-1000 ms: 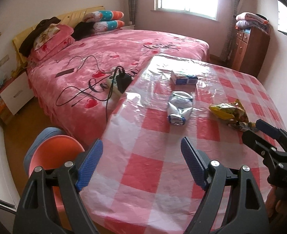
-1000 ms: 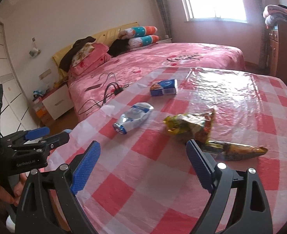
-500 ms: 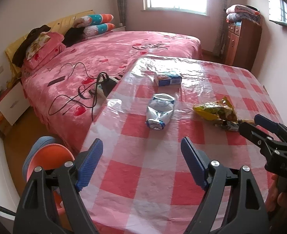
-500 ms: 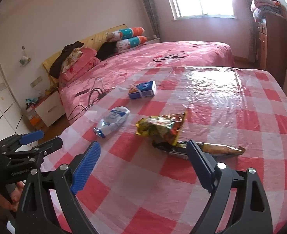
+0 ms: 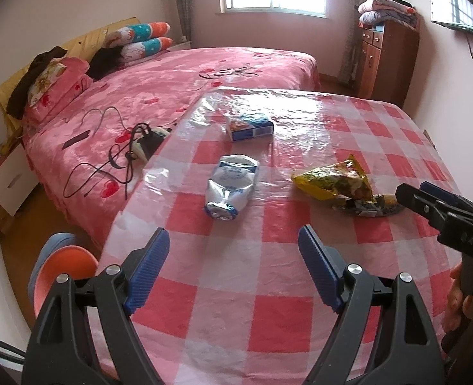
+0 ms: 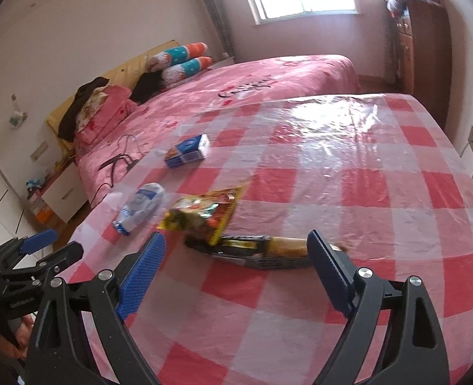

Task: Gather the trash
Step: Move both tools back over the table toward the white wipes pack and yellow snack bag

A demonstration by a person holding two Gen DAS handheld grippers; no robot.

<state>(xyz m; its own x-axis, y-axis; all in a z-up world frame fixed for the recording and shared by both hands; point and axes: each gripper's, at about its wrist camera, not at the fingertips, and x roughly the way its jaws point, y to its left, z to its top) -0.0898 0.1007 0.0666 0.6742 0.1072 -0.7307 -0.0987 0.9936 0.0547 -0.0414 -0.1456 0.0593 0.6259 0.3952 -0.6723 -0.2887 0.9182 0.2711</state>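
Trash lies on a red-and-white checked table [image 5: 268, 295]: a small blue-and-white carton [image 5: 249, 127], a crumpled white-and-blue packet [image 5: 230, 189], a yellow snack bag [image 5: 332, 183] and a dark wrapper [image 5: 368, 208] partly under it. My left gripper [image 5: 233, 240] is open and empty, just short of the white packet. My right gripper [image 6: 236, 235] is open above the table, with the dark wrapper [image 6: 262, 252] seen between its fingertips and the yellow bag [image 6: 204, 215] just beyond. I cannot tell if it touches them.
A bed [image 5: 172, 89] with a pink cover lies along the table's left side, with cables and a charger [image 5: 146, 141] on it. A wooden dresser [image 5: 387, 61] with folded blankets stands at the back right. An orange stool [image 5: 63, 269] sits below the table's near left corner.
Both grippers have slid sideways along the table, so the trash has shifted left in both views. The dark wrapper now sits between the right fingertips. Neither gripper's jaw width has changed.
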